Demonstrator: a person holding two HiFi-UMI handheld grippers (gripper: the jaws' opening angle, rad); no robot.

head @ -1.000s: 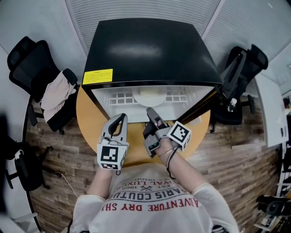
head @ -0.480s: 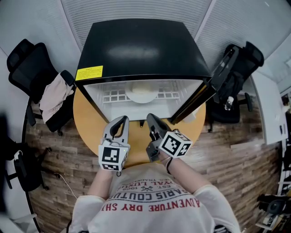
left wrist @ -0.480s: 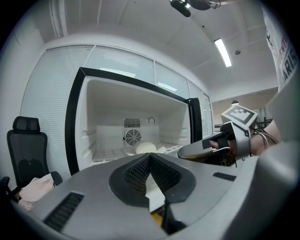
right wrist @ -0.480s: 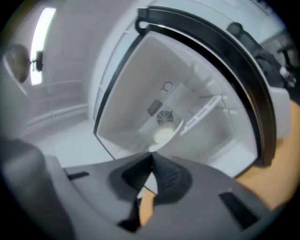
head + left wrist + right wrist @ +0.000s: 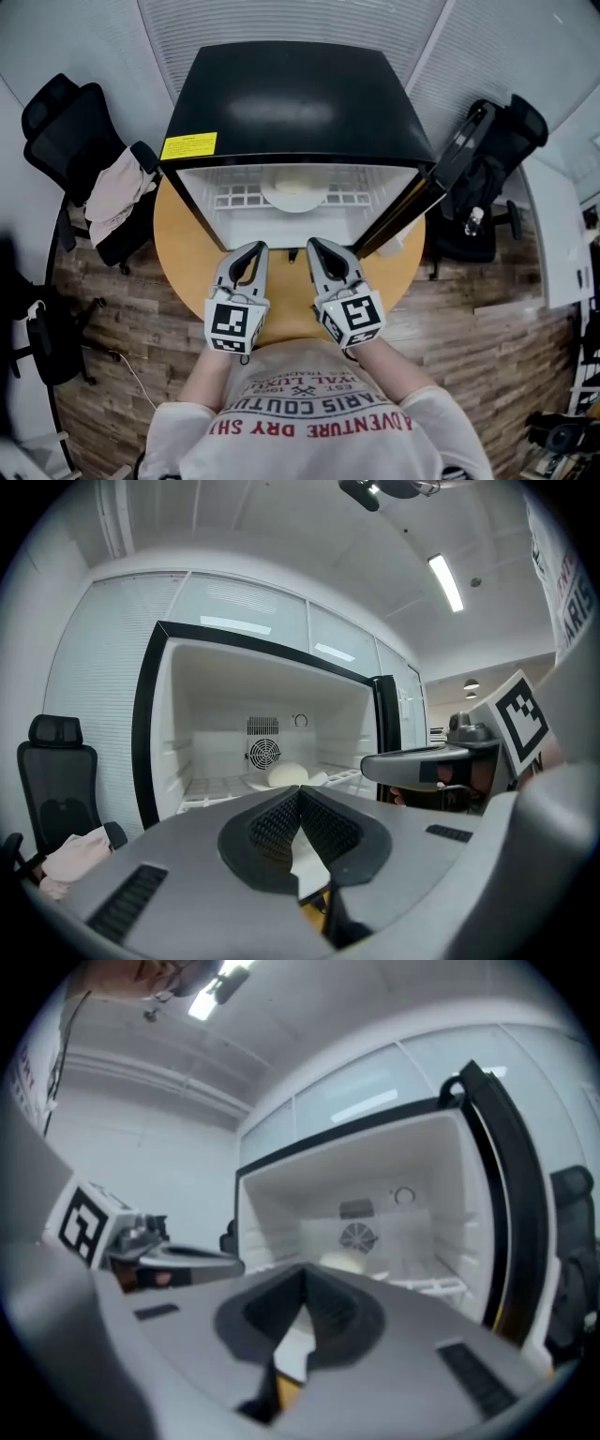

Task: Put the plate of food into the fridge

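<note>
The black fridge (image 5: 291,103) stands open on the round table, its door (image 5: 441,183) swung out to the right. A white plate with a pale mound of food (image 5: 293,194) rests on the white wire shelf inside, also visible as the food (image 5: 288,774) and the food (image 5: 349,1262). My left gripper (image 5: 251,249) and right gripper (image 5: 319,246) hover side by side in front of the opening, both pointing at it. Each is shut with nothing between its pads. The left gripper (image 5: 300,794) and right gripper (image 5: 303,1295) are clear of the plate.
The round wooden table (image 5: 187,253) carries the fridge. A black office chair (image 5: 66,131) draped with a pale cloth (image 5: 117,192) stands at the left. Another black chair (image 5: 502,155) stands behind the open door at the right. Wood flooring surrounds the table.
My right gripper has drawn back from the fridge opening and turned level, ending alongside the left gripper. The left gripper has barely moved. The plate stays on the shelf.
</note>
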